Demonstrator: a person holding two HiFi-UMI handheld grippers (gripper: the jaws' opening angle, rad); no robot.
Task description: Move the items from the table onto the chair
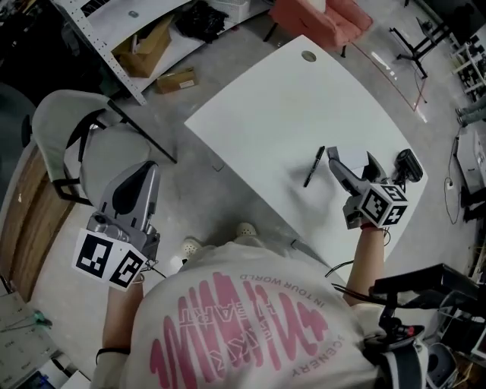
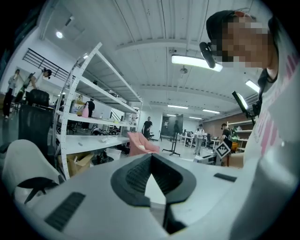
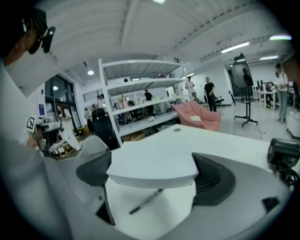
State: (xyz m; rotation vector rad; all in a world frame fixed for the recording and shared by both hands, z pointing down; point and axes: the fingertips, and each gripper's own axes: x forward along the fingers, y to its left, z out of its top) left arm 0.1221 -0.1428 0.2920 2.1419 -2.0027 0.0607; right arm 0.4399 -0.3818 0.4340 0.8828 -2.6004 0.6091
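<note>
My right gripper (image 1: 354, 164) is shut on a flat white box (image 1: 351, 156), which spans from one pad to the other and hangs a little above the white table (image 1: 288, 114). In the right gripper view the white box (image 3: 150, 161) fills the jaws, and a black pen (image 3: 146, 201) lies on the table beneath it. The pen (image 1: 314, 166) lies just left of the box. A black device (image 1: 408, 163) sits near the table's right edge. My left gripper (image 1: 146, 171) hovers over the white chair (image 1: 99, 148), fingertips together, nothing held.
A white shelving rack (image 1: 114, 34) with cardboard boxes (image 1: 148, 49) stands beyond the chair. A pink sofa (image 1: 319, 19) is past the table's far end. A wooden surface (image 1: 15, 220) lies at the left edge. The person's shoe (image 1: 244, 229) is between chair and table.
</note>
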